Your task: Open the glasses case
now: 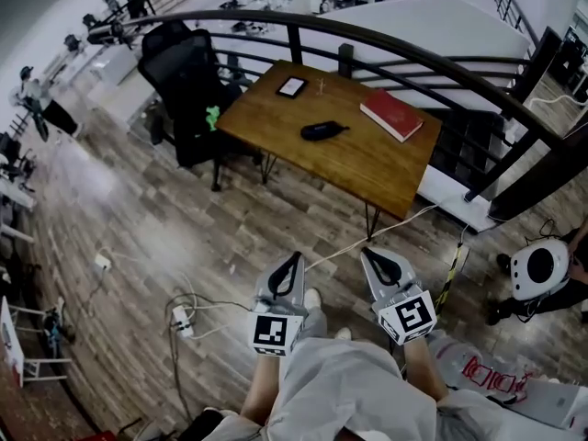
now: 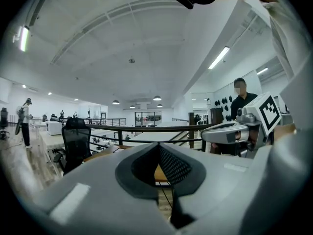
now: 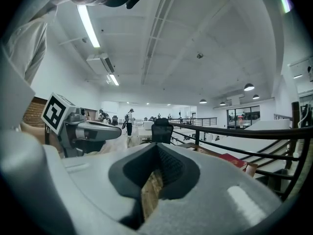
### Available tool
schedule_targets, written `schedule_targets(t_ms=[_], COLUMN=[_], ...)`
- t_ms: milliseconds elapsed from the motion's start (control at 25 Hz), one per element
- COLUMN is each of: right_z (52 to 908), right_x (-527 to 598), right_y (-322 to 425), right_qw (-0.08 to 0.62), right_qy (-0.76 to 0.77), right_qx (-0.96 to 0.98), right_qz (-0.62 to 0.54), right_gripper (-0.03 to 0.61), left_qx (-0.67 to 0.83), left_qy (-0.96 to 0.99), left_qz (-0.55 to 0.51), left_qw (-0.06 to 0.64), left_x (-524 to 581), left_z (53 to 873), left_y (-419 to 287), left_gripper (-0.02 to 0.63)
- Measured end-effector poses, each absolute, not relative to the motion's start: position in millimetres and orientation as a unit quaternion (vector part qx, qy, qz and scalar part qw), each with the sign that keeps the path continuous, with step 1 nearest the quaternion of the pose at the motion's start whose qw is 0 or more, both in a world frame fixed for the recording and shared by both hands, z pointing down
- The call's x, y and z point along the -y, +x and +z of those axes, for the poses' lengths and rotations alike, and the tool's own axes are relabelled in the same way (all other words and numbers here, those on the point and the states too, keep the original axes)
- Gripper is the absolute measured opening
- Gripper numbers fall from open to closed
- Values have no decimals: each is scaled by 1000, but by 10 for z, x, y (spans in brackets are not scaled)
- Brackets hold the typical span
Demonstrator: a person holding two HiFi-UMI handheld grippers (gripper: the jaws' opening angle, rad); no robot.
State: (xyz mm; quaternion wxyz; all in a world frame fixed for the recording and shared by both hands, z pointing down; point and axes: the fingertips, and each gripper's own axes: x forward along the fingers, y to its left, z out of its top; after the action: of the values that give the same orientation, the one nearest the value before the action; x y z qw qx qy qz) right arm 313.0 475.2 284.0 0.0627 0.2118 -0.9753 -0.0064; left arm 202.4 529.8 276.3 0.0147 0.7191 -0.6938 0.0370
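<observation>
The dark glasses case (image 1: 323,130) lies shut near the middle of a wooden table (image 1: 367,168), well ahead of me across the floor. Both grippers are held side by side in front of my body, far short of the table. My left gripper (image 1: 296,258) is shut and holds nothing; its jaws (image 2: 159,147) meet at the tips. My right gripper (image 1: 372,254) is shut too and holds nothing (image 3: 156,148). Each gripper view shows the other gripper beside it. The case does not show in either gripper view.
A red book (image 1: 391,115) and a small tablet (image 1: 291,86) lie on the table. A black office chair (image 1: 188,81) stands at its left end, a curved dark railing (image 1: 395,44) behind it. Cables and a power strip (image 1: 181,318) lie on the floor. A person (image 1: 542,274) is at right.
</observation>
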Motion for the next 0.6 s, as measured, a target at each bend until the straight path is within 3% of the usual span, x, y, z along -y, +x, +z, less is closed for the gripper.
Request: schedule_targets(t_ms=[600], right_z=[3002], right_x=[-3696], right_y=[1988], right_qw=[93], right_qy=[258], right_qx=[962], right_qz=[3], right_gripper=[3], left_qx=[652], left_qy=[757], left_qz=[37], left_qw=[31], left_x=[-4066], left_z=[2939], left_y=[873], left_gripper=[14])
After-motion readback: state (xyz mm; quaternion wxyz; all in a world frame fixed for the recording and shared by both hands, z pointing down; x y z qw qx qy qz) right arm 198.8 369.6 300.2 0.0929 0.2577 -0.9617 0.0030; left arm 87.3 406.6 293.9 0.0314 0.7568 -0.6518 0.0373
